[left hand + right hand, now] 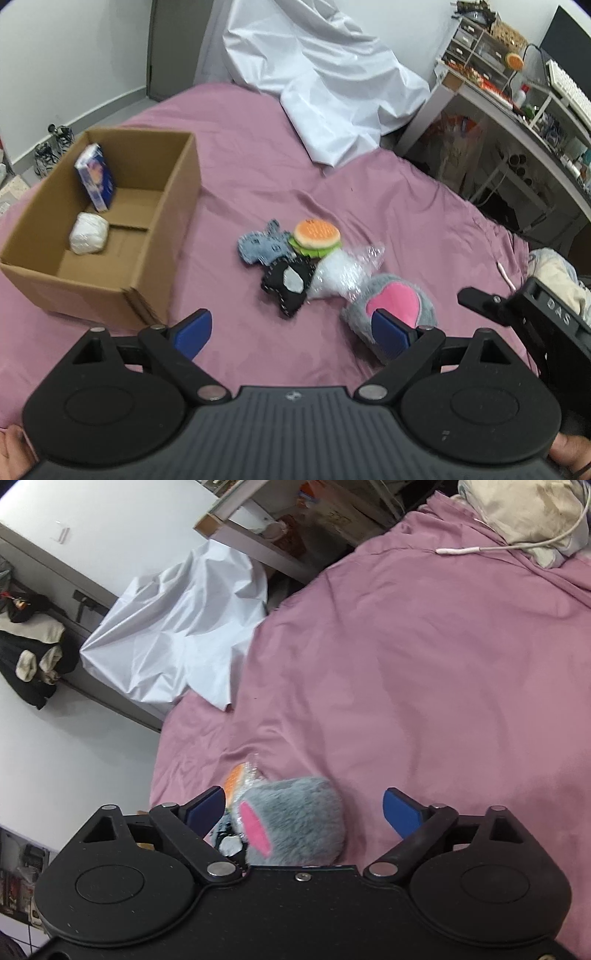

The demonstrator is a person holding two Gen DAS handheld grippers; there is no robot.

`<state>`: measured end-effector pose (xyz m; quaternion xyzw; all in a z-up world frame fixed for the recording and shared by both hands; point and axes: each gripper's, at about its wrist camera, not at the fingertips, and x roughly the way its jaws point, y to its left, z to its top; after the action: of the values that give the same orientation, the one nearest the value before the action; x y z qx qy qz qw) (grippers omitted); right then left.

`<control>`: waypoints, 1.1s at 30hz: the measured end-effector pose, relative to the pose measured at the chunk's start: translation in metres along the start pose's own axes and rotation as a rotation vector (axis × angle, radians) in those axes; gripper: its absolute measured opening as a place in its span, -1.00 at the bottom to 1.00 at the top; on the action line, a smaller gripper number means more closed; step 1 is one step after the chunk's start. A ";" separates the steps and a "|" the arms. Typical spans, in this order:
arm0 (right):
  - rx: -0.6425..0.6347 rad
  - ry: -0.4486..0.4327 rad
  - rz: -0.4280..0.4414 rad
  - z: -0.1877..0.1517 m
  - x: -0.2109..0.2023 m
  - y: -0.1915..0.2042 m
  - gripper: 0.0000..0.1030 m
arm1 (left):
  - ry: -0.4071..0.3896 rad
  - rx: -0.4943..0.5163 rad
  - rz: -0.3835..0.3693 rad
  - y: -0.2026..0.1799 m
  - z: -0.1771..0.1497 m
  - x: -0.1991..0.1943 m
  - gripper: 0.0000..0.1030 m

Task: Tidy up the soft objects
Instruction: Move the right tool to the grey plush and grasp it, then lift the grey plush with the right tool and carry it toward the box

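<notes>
grey fur with a pink patch: the plush (295, 819) lies on the mauve bedsheet (424, 664), between my right gripper (304, 808) fingers, which are spread and grasp nothing. its lower part is hidden by the gripper body. my left gripper (291, 332) is likewise released. only the left view shows the cardboard box (162, 206), the burger toy (317, 236) and the rest of the pile.

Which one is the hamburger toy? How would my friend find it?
Look at the pink bedsheet, then right of the cardboard box to the little pile of soft things. The hamburger toy sits at the back of that pile, touching the blue denim plush. It is the only round one with an orange bun and a green frill.
</notes>
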<state>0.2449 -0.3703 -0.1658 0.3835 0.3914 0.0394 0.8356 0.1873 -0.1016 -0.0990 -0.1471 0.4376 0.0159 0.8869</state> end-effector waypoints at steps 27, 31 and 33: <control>0.039 0.154 0.052 -0.021 0.009 -0.008 -0.53 | 0.017 -0.026 -0.023 -0.015 -0.001 0.026 0.79; 0.102 0.182 0.057 -0.021 0.006 -0.014 -0.40 | 0.011 -0.030 -0.040 -0.015 -0.001 0.026 0.77; 0.117 0.165 0.059 -0.019 0.004 -0.016 -0.38 | 0.013 -0.036 -0.050 -0.016 -0.001 0.028 0.76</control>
<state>0.2310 -0.3688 -0.1869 0.4386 0.4489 0.0724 0.7751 0.2059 -0.1197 -0.1176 -0.1738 0.4392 0.0006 0.8814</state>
